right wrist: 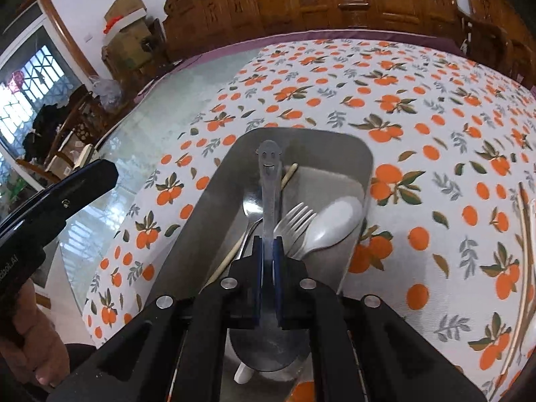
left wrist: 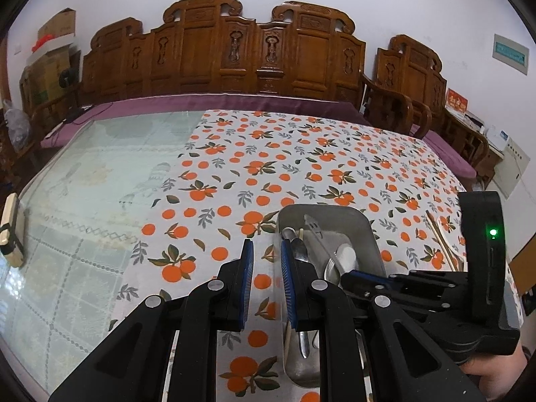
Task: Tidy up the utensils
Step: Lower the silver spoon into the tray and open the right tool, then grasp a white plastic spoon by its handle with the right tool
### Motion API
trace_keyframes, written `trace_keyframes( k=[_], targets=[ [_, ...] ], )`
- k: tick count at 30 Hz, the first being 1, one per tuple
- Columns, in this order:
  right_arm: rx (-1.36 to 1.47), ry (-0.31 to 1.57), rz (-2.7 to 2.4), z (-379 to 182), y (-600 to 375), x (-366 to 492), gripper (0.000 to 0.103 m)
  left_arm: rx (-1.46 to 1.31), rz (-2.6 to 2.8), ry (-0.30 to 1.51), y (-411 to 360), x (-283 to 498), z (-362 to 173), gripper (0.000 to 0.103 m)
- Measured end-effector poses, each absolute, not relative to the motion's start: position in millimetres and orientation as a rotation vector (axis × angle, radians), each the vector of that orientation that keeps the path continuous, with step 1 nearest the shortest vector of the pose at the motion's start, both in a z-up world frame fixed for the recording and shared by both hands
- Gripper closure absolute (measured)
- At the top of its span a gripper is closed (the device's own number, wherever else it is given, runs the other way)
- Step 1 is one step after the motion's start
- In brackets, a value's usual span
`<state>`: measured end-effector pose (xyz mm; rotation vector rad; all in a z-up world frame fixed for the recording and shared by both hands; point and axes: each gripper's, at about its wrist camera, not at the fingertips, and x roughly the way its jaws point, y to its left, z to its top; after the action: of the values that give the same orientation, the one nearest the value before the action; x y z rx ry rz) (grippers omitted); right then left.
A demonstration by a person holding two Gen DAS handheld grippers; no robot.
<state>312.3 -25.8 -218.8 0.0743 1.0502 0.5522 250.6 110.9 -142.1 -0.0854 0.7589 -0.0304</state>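
A metal tray (right wrist: pixel 363 154) lies on the orange-print tablecloth (right wrist: pixel 418 93). It holds a fork (right wrist: pixel 296 216), a white spoon (right wrist: pixel 335 221), a metal spoon (right wrist: pixel 251 201) and a wooden chopstick (right wrist: pixel 231 254). My right gripper (right wrist: pixel 269 239) hangs over the tray, shut on the handle of a smiley-face metal spoon (right wrist: pixel 269 174); the spoon's bowl lies near the camera. My left gripper (left wrist: pixel 267 246) hovers just left of the tray (left wrist: pixel 335 209), its blue pads apart with nothing between them.
A pair of wooden chopsticks (left wrist: pixel 442 244) lies on the cloth to the right of the tray. Left of the cloth is bare glass tabletop (left wrist: pixel 100 174). Carved wooden benches (left wrist: pixel 234 53) line the far side.
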Motion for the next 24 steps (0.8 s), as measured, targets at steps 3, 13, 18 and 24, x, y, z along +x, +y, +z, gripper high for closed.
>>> trace_keyframes(
  k=[3, 13, 18, 24],
  targets=[
    [0.070, 1.028, 0.573, -215.7, -29.6, 310.5, 0.092, -0.073, -0.032, 0.763, 105.2, 251.5, -144.1, 0.088],
    [0.030, 0.865, 0.504, -170.0, -138.6, 284.1, 0.080, -0.036, -0.081, 0.749, 67.3, 242.9, -141.9, 0.076],
    [-0.024, 0.806, 0.381, -161.5, -212.4, 281.0, 0.073, -0.009, -0.111, 0.740, 33.5, 237.8, -140.4, 0.063],
    [-0.039, 0.843, 0.304, -190.2, -270.8, 300.6, 0.066, 0.059, -0.142, 0.759, -14.1, 237.0, -143.7, 0.062]
  ],
)
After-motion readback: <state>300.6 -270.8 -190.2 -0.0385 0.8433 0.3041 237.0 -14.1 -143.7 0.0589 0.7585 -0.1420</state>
